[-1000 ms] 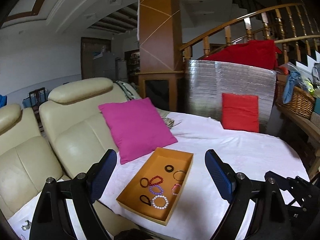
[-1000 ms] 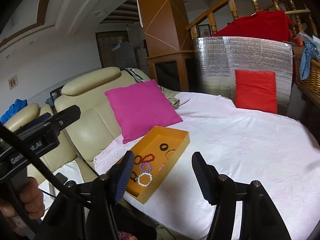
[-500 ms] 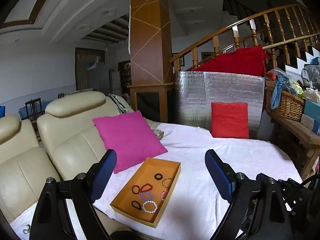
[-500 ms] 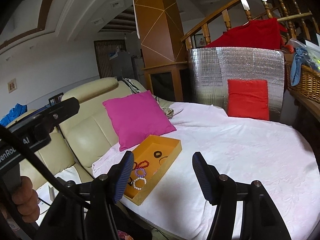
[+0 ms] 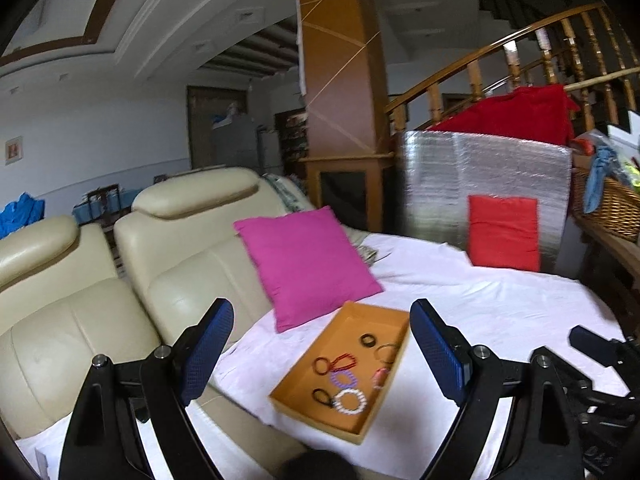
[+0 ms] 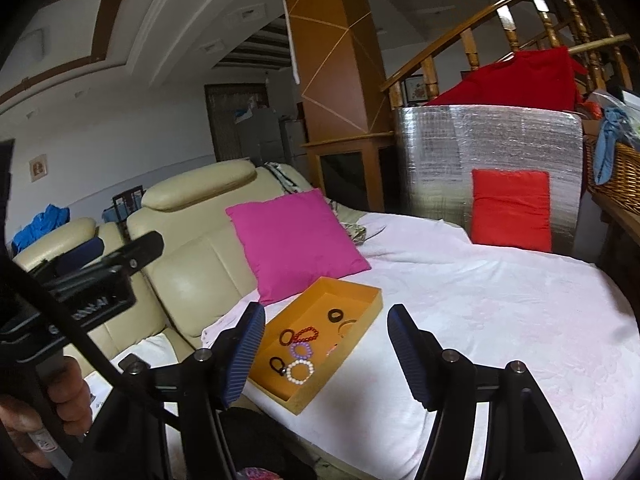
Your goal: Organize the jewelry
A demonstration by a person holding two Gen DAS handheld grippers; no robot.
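White cloth (image 6: 500, 320) is covering a wide round surface in a living room, with a cream leather sofa (image 5: 132, 280) sitting along its left side and a wooden staircase railing (image 5: 520, 60) rising behind it. Leaning against the sofa is a bright pink cushion (image 5: 308, 264). At the far edge a silver foil panel (image 5: 460, 172) is standing upright, with a small red cushion (image 5: 504, 232) propped in front of it. A wicker basket (image 6: 616, 176) is sitting on a wooden shelf at the right.

Near the front left edge of the cloth, just in front of the pink cushion, an orange tray (image 5: 296, 390) is lying flat. Inside it, several pieces of jewelry are lying loose: a white bead bracelet (image 5: 351, 401), a purple bracelet (image 5: 343, 379), a red bead bracelet (image 5: 344, 361), dark rings and a thin bangle.

Both tongs are hovering above and in front of the tray, well apart from it. The left gripper (image 5: 320, 356) is standing wide open and empty, its blue pads facing each other. The right gripper (image 6: 326, 354) is also released, with nothing between its fingers. A hand (image 6: 60, 396) is gripping the handle of the left tool at the lower left of the right wrist view.
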